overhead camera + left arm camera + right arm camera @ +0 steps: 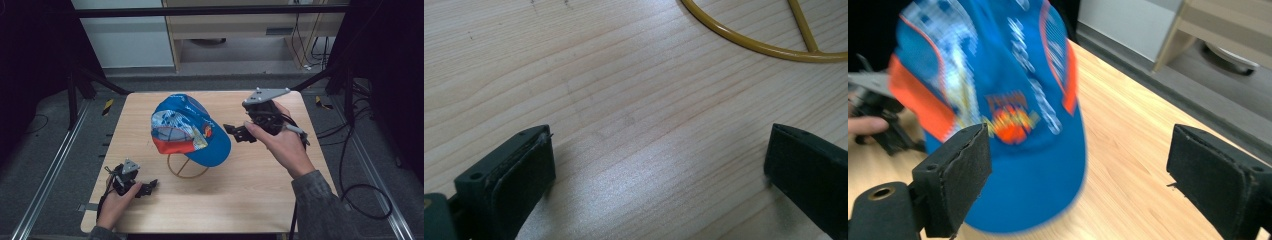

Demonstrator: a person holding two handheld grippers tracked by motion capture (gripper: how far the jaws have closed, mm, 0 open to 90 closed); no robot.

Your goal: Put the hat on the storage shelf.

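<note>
Blue with orange panels and a printed pattern, the cap (pixel 192 131) sits on a thin yellow wire stand (pixel 186 169) near the middle of my wooden table (pixel 250 195), its brim pointing toward my right side. My right gripper (pixel 235 131) hangs in the air just beside that brim, held in my right hand (pixel 282 142), with the grey three-cornered plate on top. In the right gripper view its jaws stand wide apart, the blurred cap (pixel 1013 115) in front of them with nothing between the pads, and my left hand shows small at that view's left edge. My left gripper (pixel 150 186) rests low near the table's front left corner, gripped by my left hand (pixel 117 200), well apart from the cap. In the left gripper view its jaws are also spread wide over bare wood, and a curve of the stand's yellow ring (pixel 744 40) crosses the top of that view.
</note>
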